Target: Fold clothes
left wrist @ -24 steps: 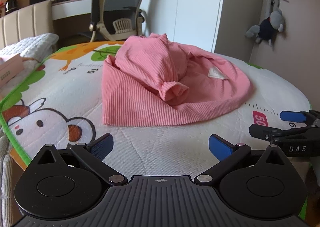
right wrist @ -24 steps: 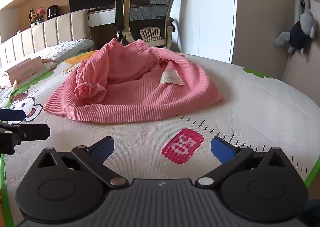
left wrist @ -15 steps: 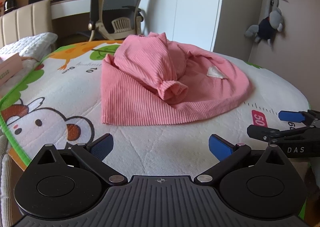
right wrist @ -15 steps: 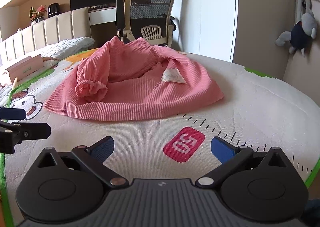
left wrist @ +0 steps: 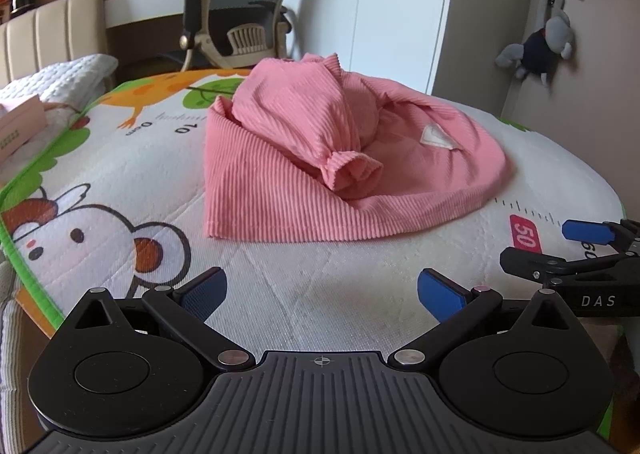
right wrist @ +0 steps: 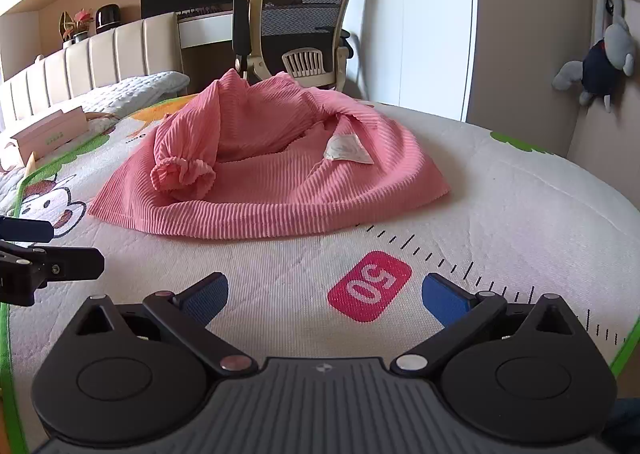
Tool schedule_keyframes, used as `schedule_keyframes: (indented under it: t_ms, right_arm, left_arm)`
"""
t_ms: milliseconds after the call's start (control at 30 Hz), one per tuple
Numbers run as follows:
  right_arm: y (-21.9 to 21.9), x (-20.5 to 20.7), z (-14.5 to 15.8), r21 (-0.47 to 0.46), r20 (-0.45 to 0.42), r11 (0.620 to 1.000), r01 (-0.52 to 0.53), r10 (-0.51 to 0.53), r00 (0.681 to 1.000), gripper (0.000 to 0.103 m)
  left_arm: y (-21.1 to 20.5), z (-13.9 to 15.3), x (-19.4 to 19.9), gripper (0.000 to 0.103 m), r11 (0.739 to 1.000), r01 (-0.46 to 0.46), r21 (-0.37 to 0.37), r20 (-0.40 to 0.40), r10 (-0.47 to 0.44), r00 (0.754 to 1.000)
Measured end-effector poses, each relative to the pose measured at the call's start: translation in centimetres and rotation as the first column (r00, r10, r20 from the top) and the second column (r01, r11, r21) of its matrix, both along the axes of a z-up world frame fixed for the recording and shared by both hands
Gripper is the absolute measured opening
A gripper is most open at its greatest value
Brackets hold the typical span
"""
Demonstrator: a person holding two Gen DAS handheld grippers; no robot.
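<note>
Both tools are spread wide and grip nothing: the left tool (left wrist: pixel 322 288) and right tool (right wrist: pixel 325 292) hover over the near edge of the printed mat (right wrist: pixel 500 213). One crumpled pink ribbed garment (right wrist: pixel 256 165) lies mid-mat, sleeve cuff (left wrist: pixel 352 169) flopped on top.

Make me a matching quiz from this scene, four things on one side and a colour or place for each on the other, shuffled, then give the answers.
Things:
1. top
2. plush toy
3. chair
4. box

Descriptions:
A. hanging on the wall at right
B. pale pink, at the mat's left edge
C. crumpled in the middle of the mat
D. behind the bed, mesh back

Pairs: 1-C, 2-A, 3-D, 4-B
</note>
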State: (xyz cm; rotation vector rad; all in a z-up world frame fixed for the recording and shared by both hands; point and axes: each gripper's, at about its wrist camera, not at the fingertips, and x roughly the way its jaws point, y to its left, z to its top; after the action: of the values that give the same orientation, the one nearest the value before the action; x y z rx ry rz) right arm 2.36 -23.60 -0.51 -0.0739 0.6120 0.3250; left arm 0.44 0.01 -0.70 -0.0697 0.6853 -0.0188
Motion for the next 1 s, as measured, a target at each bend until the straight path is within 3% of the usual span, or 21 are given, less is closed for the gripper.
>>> schedule_keyframes:
  t_ms: [1000]
  right_arm:
    - [0.06, 0.02, -0.19, -0.003, -0.008, 1.000, -0.001, 0.001, 1.000, 0.103]
  left_arm:
    - [-0.10, -0.17, -0.02, 0.103, 1.000, 0.004, 0.002, -0.008, -0.004, 1.000]
